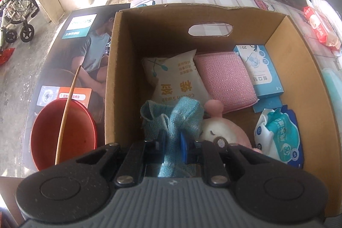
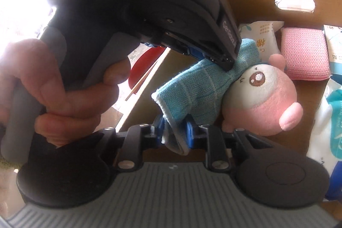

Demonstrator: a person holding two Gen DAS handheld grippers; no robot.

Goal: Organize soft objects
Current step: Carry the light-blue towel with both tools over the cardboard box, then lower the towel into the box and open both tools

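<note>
An open cardboard box (image 1: pixel 119 78) (image 2: pixel 252 3) holds a pink-and-white plush toy (image 1: pixel 222 131) (image 2: pixel 263 99), a cotton swab pack (image 1: pixel 177 80), a pink sponge cloth (image 1: pixel 224 82) and a wet-wipes pack (image 1: pixel 280 138). My left gripper (image 1: pixel 173 139) (image 2: pixel 229 63) points down into the box, shut on a blue woven cloth (image 1: pixel 181 116) (image 2: pixel 192 87). The cloth rests against the plush toy. My right gripper (image 2: pixel 175 131) is at the cloth's lower hemmed corner, which lies loosely between its parted jaws.
A hand (image 2: pixel 64 89) grips the left gripper's handle close to the right camera. A blue plaster box (image 1: pixel 258 69) leans in the box's right corner. Left of the box stands a red bowl (image 1: pixel 64 127) with a stick (image 1: pixel 68 104). A tissue pack (image 1: pixel 318 25) lies right.
</note>
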